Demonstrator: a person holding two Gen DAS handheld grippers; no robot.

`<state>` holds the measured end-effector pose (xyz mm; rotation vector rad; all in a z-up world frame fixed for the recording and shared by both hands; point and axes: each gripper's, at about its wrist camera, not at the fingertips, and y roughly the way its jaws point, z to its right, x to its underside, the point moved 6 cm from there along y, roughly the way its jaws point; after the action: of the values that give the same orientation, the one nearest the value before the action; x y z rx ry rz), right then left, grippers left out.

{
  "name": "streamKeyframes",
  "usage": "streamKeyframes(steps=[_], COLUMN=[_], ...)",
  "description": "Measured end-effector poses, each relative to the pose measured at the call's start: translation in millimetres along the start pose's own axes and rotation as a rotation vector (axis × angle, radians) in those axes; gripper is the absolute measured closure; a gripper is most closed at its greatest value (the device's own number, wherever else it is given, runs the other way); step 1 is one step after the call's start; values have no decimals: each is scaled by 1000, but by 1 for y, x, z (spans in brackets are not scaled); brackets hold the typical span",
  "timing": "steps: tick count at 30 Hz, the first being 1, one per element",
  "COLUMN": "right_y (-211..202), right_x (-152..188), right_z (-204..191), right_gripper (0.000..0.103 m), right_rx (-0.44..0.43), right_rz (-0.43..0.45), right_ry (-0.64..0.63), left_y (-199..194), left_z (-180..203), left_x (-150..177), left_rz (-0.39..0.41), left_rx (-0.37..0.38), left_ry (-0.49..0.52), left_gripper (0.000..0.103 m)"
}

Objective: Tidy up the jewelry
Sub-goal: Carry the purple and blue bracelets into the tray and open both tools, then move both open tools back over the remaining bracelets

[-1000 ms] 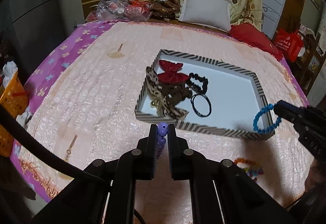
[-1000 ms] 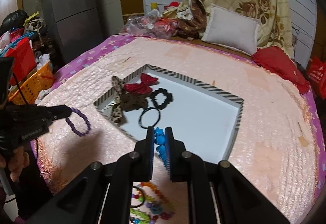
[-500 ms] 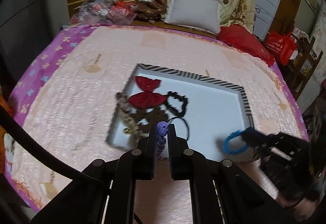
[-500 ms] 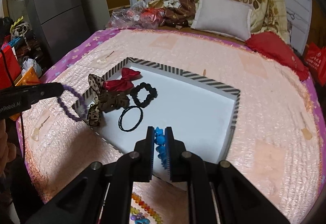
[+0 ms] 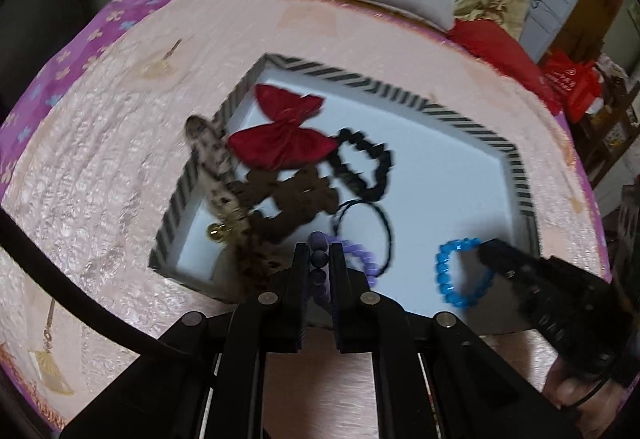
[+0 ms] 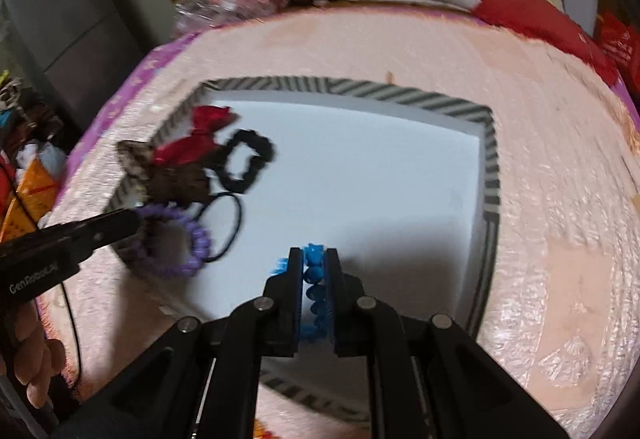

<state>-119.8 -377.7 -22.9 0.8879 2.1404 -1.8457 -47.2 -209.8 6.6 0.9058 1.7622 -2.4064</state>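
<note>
I am holding both grippers over the striped tray (image 5: 524, 179) on the pink quilted bed (image 5: 100, 143). My left gripper (image 5: 319, 259) is clamping a purple bead bracelet (image 5: 362, 259), which is hanging just above the tray's near left part, beside the black hair tie (image 5: 386, 227). My right gripper (image 6: 313, 263) is pinching a blue bead bracelet (image 6: 312, 265) over the tray's white floor, near its front edge.

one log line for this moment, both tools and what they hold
left tool: shut on purple bracelet | right tool: shut on blue bracelet | both over striped tray | not yet released
</note>
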Motion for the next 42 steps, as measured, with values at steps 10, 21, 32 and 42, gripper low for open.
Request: streamKeyframes(steps=[10,21,32,42], right_y=[15,-25,-73,-107], right_x=[9,17,51,96], right_z=[6,5,-23,-27], right_gripper=[88,62,56,51], right_rx=[63,24,-23,39], right_rz=[-32,28,98,145], right_ry=[5,33,12,-8], left_y=[11,-6,-51,-76], left_z=[-7,-2,5,16], left_x=[5,9,38,78], left_rz=[10,65,155,203], left_rx=[-15,-50,-128,-153], left_ry=[-8,19,92,115], left_gripper=[103,88,88,88])
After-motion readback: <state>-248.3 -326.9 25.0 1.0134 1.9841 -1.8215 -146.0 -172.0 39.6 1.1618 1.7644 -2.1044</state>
